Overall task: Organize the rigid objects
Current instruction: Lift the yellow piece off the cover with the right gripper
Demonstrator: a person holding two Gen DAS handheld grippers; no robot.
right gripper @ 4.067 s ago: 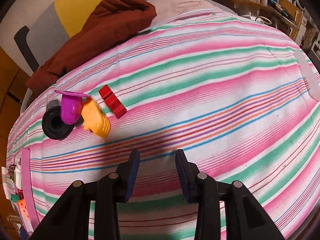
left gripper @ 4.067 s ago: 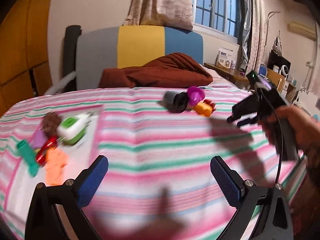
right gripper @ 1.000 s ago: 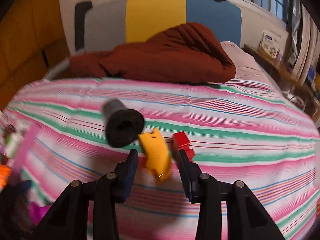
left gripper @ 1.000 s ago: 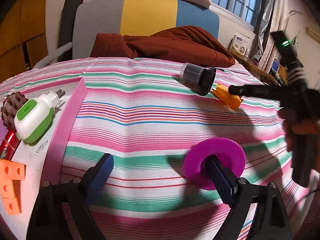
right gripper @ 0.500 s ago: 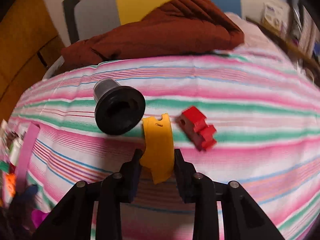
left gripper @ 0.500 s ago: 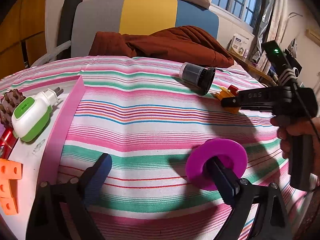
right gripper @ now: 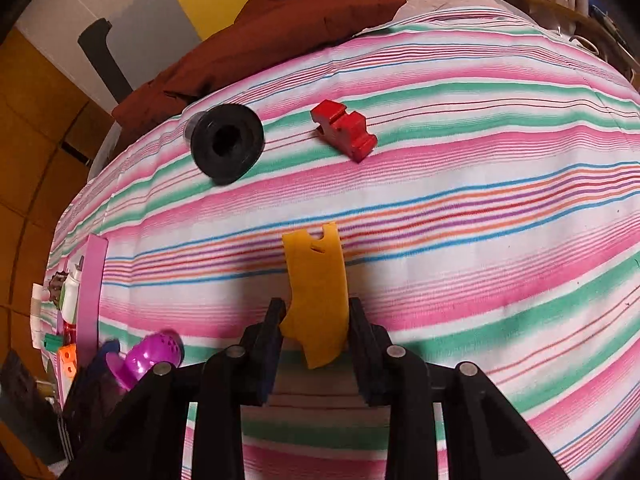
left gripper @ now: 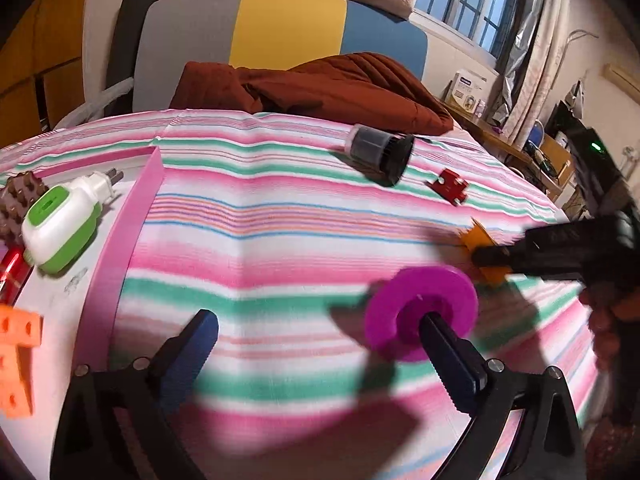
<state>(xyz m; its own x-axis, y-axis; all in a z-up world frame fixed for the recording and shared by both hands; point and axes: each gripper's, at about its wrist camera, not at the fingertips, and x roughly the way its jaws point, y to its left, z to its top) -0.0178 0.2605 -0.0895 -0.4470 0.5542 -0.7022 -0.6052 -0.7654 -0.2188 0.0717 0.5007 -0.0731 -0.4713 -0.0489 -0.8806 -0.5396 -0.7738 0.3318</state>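
My right gripper (right gripper: 316,316) is shut on a flat yellow-orange piece (right gripper: 316,280) and holds it above the striped bedcover; it also shows in the left wrist view (left gripper: 480,256). My left gripper (left gripper: 316,328) has its jaws wide apart, and a purple flanged piece (left gripper: 420,312) sits over the right fingertip. A black funnel-shaped cylinder (right gripper: 226,144) and a red notched block (right gripper: 346,128) lie on the cover beyond.
A pink-rimmed white tray (left gripper: 132,216) at the left holds a green-and-white plug (left gripper: 60,224), an orange block (left gripper: 16,360), a brown piece and a red piece. A brown quilt (left gripper: 320,88) lies at the far end. Shelves with clutter stand at the right.
My right gripper has closed on the yellow-orange piece and lifted it back from the black cylinder and red block. My left gripper still carries the purple piece and has moved slightly.
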